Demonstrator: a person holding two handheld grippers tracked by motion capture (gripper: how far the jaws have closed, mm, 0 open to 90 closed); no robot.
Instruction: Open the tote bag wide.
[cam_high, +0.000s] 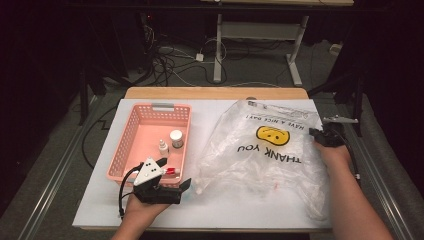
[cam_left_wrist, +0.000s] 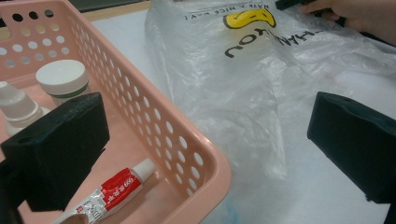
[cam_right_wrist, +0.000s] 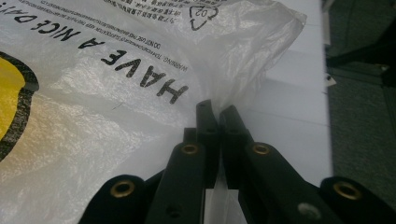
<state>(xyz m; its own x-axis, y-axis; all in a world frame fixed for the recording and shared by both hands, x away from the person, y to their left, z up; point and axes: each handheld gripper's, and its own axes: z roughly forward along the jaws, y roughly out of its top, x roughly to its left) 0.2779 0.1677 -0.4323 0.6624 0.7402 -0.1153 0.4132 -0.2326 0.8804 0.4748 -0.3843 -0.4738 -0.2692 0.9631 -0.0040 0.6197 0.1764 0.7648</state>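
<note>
My right hand-held gripper (cam_right_wrist: 218, 114) pinches the plastic bag (cam_right_wrist: 116, 93) reading "HAVE A NICE DAY"; left hand-held gripper (cam_left_wrist: 205, 154) gapes wide beside the basket (cam_left_wrist: 187, 154).

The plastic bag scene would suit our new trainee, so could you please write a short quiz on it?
1. True or false: the right gripper is shut on the plastic bag.
2. Which item lies flat in the pink basket: A the white-capped jar, B the dropper bottle, C the red-and-white tube?
3. Do the left gripper pads press on anything?

Key: 1 true, it pinches the bag's edge. 2 C. 3 No, its jaws stand wide apart over the basket's corner.
</note>
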